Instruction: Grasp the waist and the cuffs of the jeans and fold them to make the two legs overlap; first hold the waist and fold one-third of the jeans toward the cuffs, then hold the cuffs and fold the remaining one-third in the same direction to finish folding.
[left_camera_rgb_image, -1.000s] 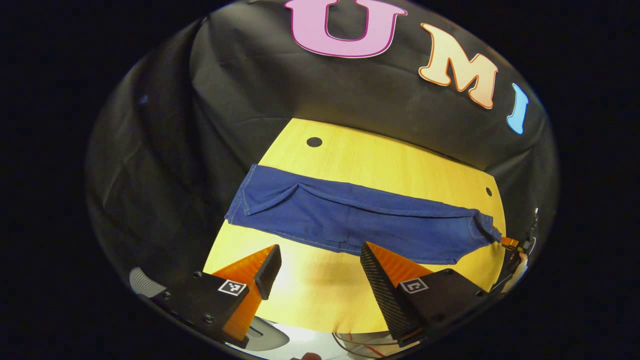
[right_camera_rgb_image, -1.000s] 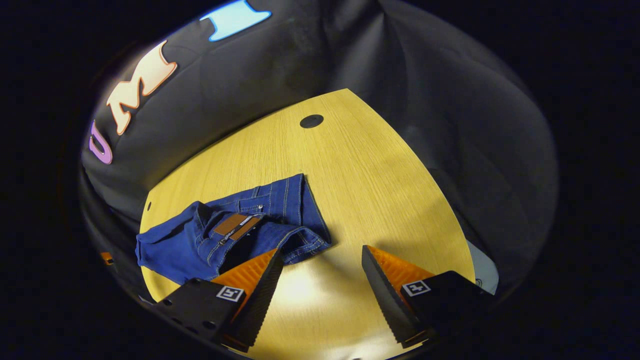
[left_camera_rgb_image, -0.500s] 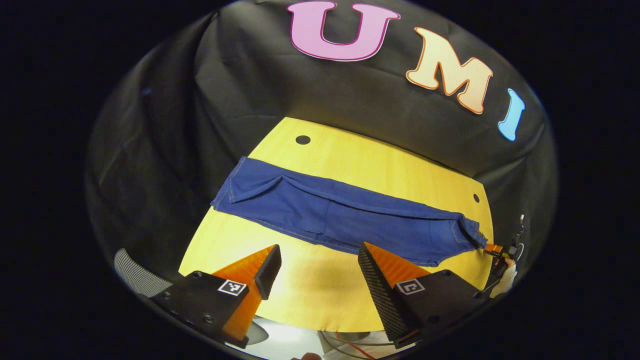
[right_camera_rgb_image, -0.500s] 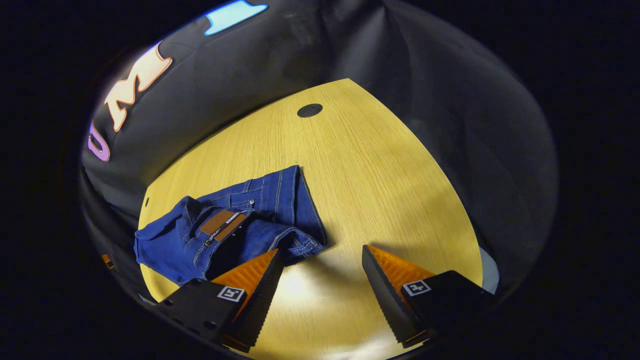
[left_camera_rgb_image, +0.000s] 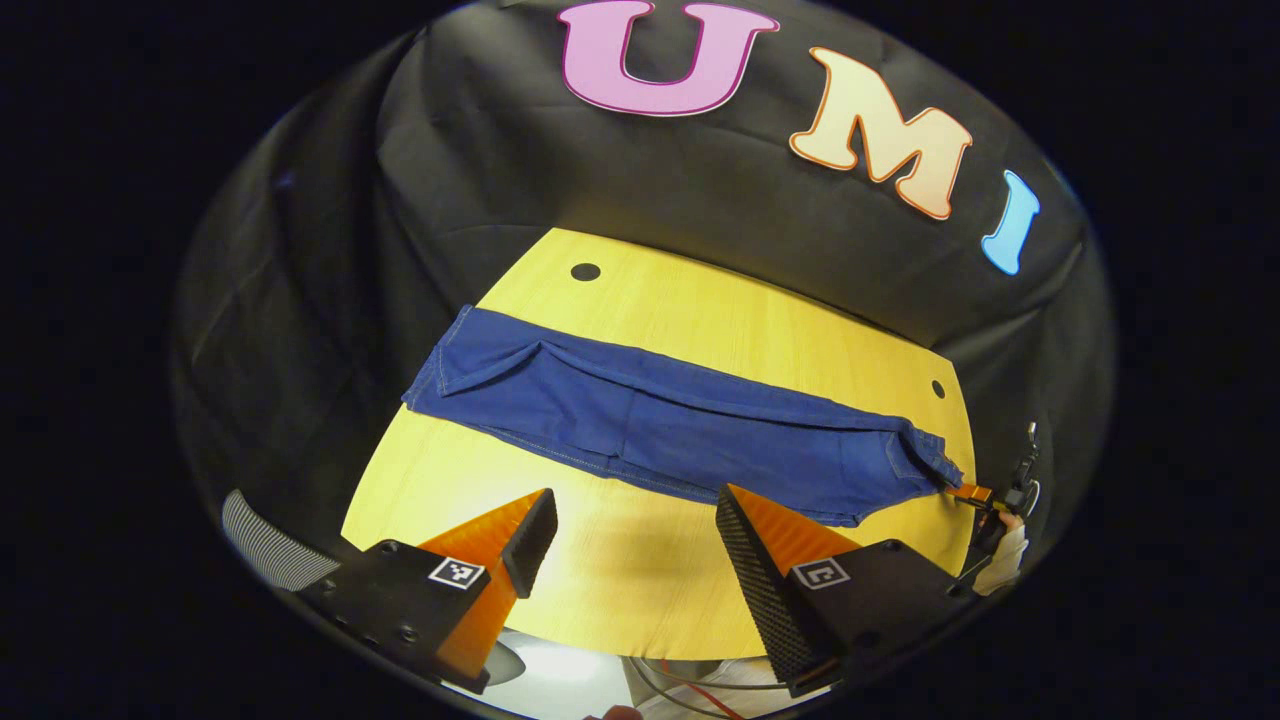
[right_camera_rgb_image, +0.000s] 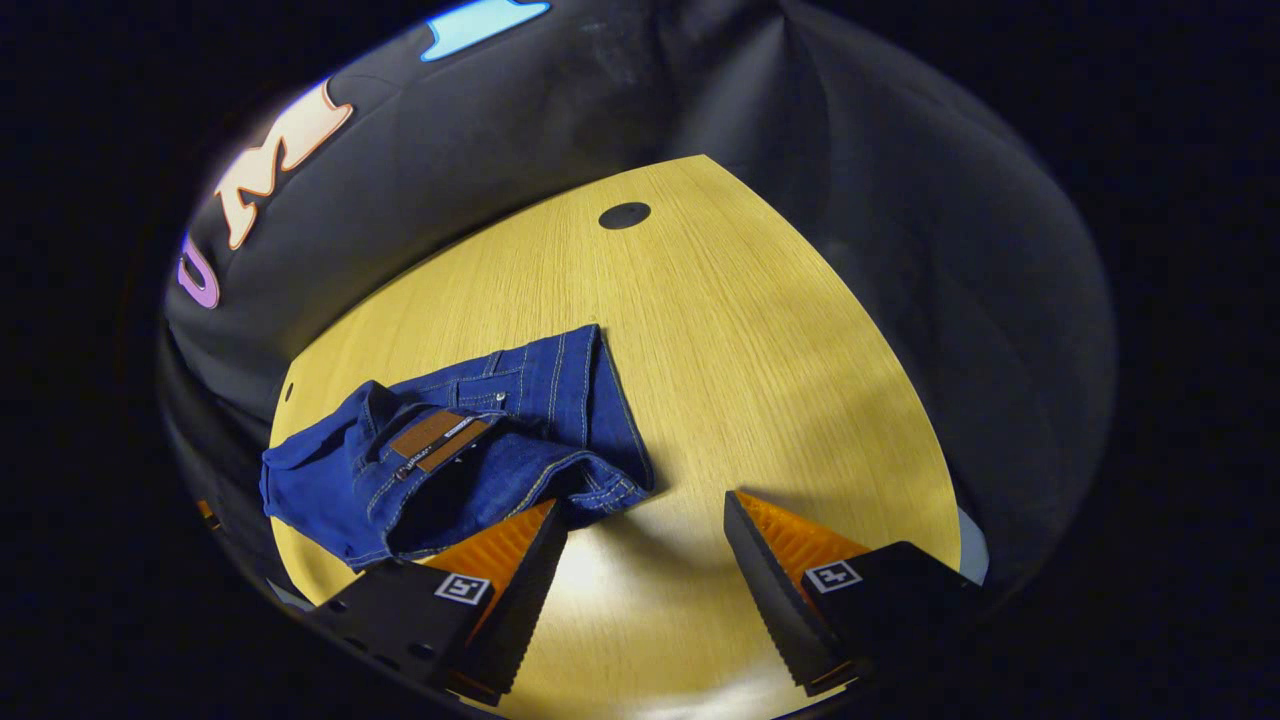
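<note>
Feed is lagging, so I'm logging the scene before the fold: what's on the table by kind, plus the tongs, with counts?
Blue denim jeans: 1
Yellow wooden table: 1
Tongs: 2, the left and the right, both open
Total: 4

A: Background? 
B: Black cloth wall (left_camera_rgb_image: 480, 180) wraps the booth on all sides, creased and draped. 
A: Furniture? 
B: One table (left_camera_rgb_image: 700, 300), yellow wood-grain top, rounded far edge. Dark round holes in the top: one near the far edge (right_camera_rgb_image: 624, 215), another small one (left_camera_rgb_image: 938, 388) toward the side. 
A: Light? 
B: From above; bright glare patch on the near tabletop (right_camera_rgb_image: 600, 580). Pale floor (left_camera_rgb_image: 560, 680) shows below the near table edge.
</note>
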